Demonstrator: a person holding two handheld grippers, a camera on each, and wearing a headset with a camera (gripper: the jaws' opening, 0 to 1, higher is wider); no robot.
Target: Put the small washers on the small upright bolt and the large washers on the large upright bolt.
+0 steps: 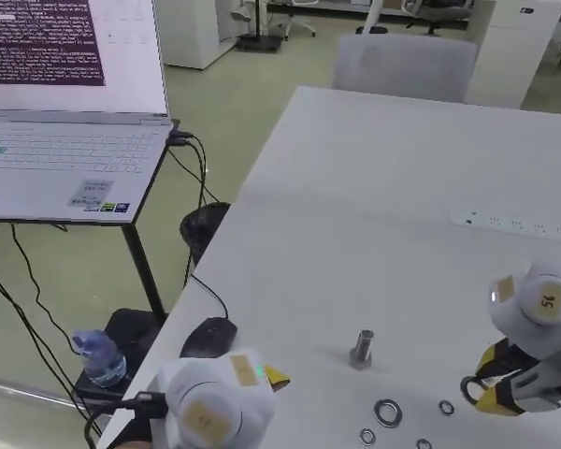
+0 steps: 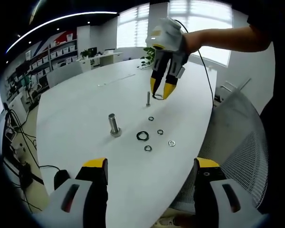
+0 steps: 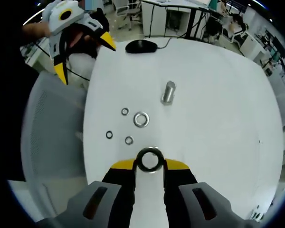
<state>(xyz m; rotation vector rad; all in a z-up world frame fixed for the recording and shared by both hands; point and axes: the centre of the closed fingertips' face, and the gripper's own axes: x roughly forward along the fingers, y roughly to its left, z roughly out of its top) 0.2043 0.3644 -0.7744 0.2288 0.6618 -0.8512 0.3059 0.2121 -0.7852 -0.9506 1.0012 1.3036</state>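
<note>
Workbench scene with two hand-held grippers over a white table (image 1: 374,187). In the head view the table's near edge runs just below the loose washers, and its left edge passes beside the mouse (image 1: 208,337). Beyond the large bolt (image 1: 361,348), bare tabletop stretches to the power strip (image 1: 514,224) and to a chair (image 1: 402,65) at the far edge. Left of the table a laptop (image 1: 65,159) sits on a side stand, with cables and a bottle (image 1: 101,355) on the floor beneath. The left gripper (image 2: 150,164) hangs at the near corner by the mouse, its jaws wide apart and holding nothing. The right gripper (image 3: 149,166) is clamped on the held washer (image 3: 149,151), raised above the tabletop. In the left gripper view this washer sits just beside the top of the small bolt (image 2: 148,99); whether it touches or rings the bolt cannot be told. The large bolt stands upright near the near edge, well apart from the small bolt. One large washer (image 2: 142,136) lies flat near the large bolt, and small washers (image 2: 160,132) lie scattered around it, each apart from the next. In the head view the lowest washer is cut by the frame, and the left gripper's jaws are hidden under its body. The held washer's size against the others is hard to judge through the fisheye.
</note>
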